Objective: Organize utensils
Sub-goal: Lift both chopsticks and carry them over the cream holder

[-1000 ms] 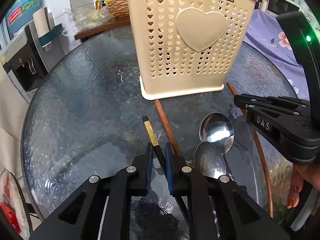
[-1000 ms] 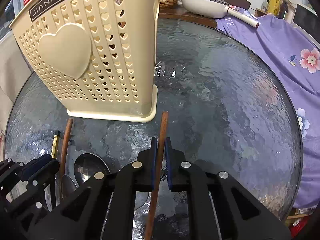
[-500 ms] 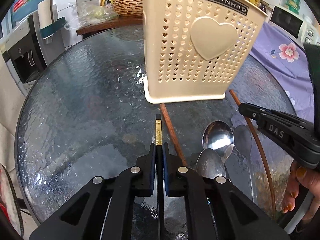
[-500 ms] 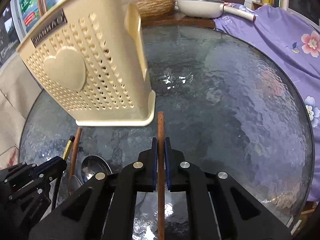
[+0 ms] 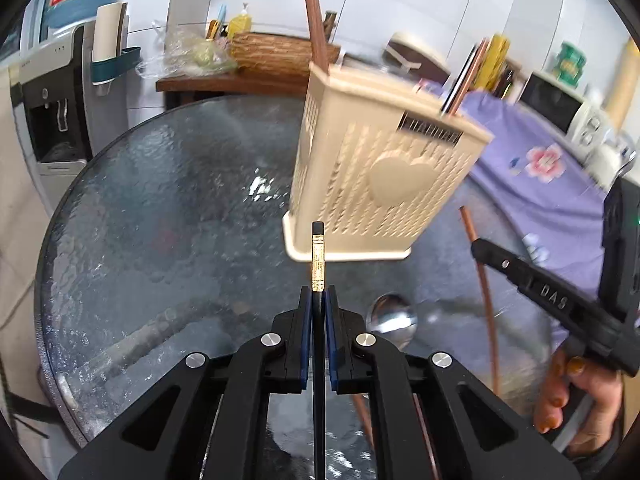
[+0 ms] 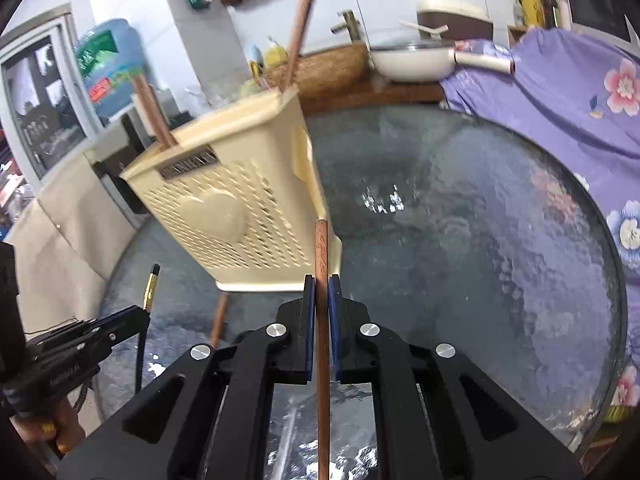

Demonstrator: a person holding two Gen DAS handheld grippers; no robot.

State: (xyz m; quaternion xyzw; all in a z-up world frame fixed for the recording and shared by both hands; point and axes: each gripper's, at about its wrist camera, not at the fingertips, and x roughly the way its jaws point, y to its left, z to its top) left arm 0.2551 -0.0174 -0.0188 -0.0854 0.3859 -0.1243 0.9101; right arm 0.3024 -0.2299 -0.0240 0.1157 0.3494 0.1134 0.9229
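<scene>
Well, from the left wrist camera the left gripper is clamped tight on a black chopstick with a gold band near its tip — the tip sticks out past the blue pads toward the cream utensil basket, which stands on the round glass table and already has a few sticks poking out of its top. A spoon lies on the glass just right of the fingers, and a brown chopstick runs through the right gripper, seen from the side at the right edge with a hand beneath it.

Over on the right wrist camera, the right gripper is closed on that brown chopstick, the stick pointing straight ahead, its end showing against the basket's near corner. Another brown stick lies on the table below the basket. At lower left the left gripper holds the black chopstick, tip angled upward. Purple flowered cloth drapes beyond the table's far edge.
</scene>
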